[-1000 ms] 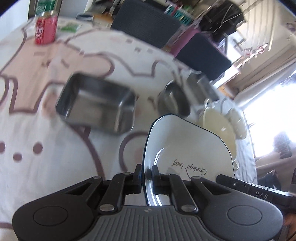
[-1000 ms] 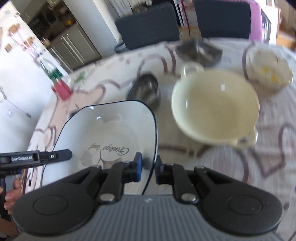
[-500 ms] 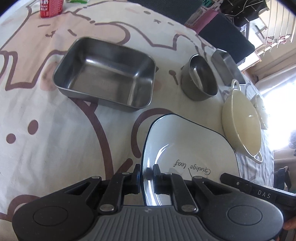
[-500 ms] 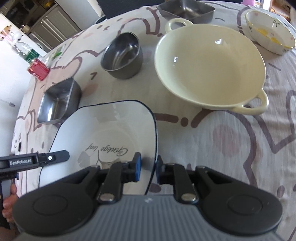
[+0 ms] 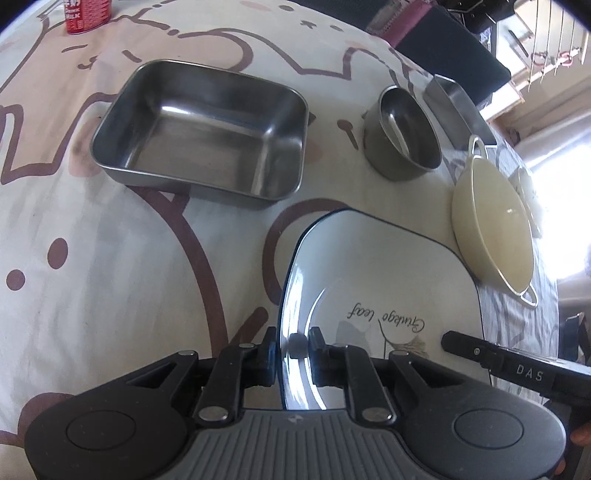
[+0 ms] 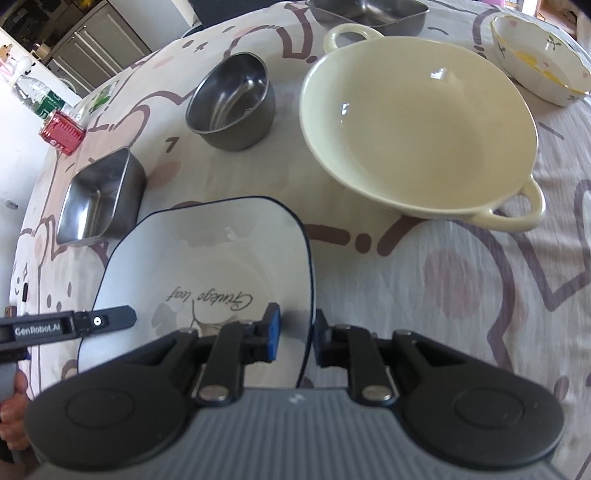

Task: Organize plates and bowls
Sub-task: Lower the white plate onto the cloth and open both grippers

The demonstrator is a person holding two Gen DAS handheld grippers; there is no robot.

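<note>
The white square ceramic plate with a dark blue rim (image 5: 380, 280) lay low over the cartoon-printed cloth of the desk (image 5: 110, 277), apparently set down on it, between the two grippers. The left gripper (image 5: 291, 349) straddled the plate's left edge and the right gripper (image 6: 295, 332) its right edge. Both sets of jaws had just been opening; the rim stood between them, and in each view a gap showed beside at least one pad, so neither seemed to pinch it any longer.

The plate looked stiff, glazed and slick, fairly weighty and breakable. Its thin raised rim seemed the only purchase, best taken on two opposite sides and kept level.

Around it stood other ware. A rectangular stainless steel tray (image 5: 201, 133) sat just beyond the plate's far left corner. A small round steel bowl (image 5: 404, 136) stood farther off, with a second steel tray (image 5: 458, 107) behind it. A wide cream ceramic bowl with two loop handles (image 6: 417, 125) sat near the plate's right side, and a flower-painted white bowl (image 6: 539, 62) beyond that. A red drink can (image 5: 86, 14) stood at the far edge. The cream bowl and the near tray would likely crowd any sideways slide.
</note>
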